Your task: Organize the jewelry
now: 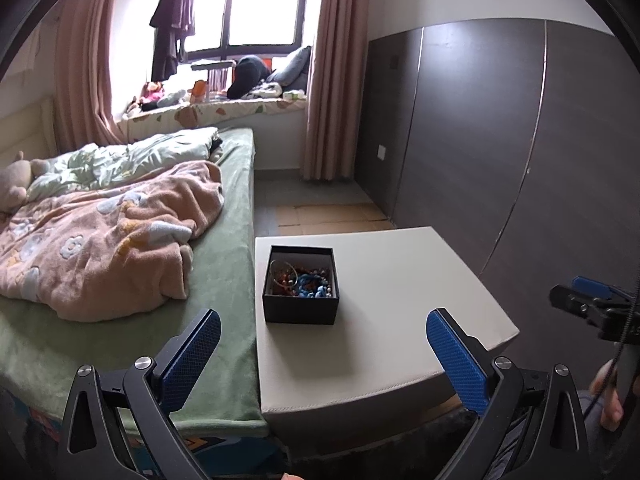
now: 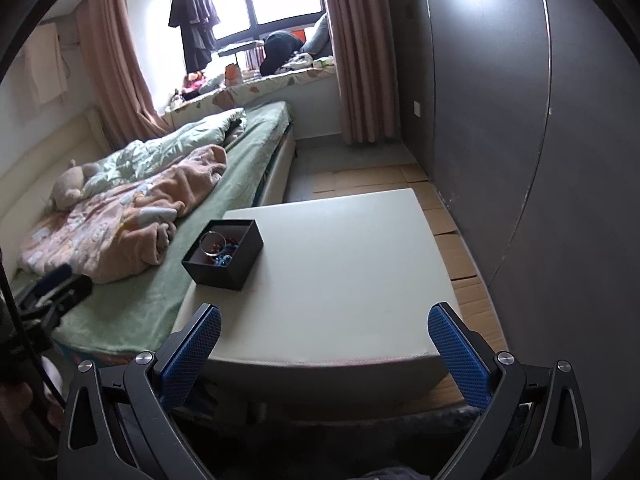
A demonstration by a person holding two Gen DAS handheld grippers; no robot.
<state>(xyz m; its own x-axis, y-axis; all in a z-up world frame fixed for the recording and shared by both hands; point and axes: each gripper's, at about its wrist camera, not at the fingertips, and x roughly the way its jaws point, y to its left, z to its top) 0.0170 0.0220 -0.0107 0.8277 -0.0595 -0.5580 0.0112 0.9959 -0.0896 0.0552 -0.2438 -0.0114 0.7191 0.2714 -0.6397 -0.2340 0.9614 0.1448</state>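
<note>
My left hand-held gripper (image 1: 323, 330) hung with its blue-padded fingers (image 1: 191, 356) spread wide apart and nothing between them, low at the near edge of the pale surface (image 1: 400, 300). My right hand-held gripper (image 2: 324, 330) stood the same way, fingers apart and empty, just off the near edge of that surface. In the left wrist view I could see the right one at the far right edge of the frame, well clear of the box, with part of a hand (image 1: 608, 396) below it.

The small black box (image 1: 301, 285) sat open on the surface, near its left side and close to the bed (image 1: 224, 288). Inside lay the jewelry (image 1: 302, 278), a tangle of beads in blue, orange and dark colours with a thin metal bangle (image 2: 211, 243) leaning among them. I could not tell the single pieces apart. Neither gripper touched the box; both were held back from it, toward me.

On the bed, a pink blanket (image 1: 108, 236) lay crumpled over a green sheet, with a plush toy (image 2: 70, 190) at its far end. Dark wardrobe panels (image 1: 480, 140) ran along the right of the room, and flattened cardboard (image 2: 460, 248) covered the floor beside the surface.
</note>
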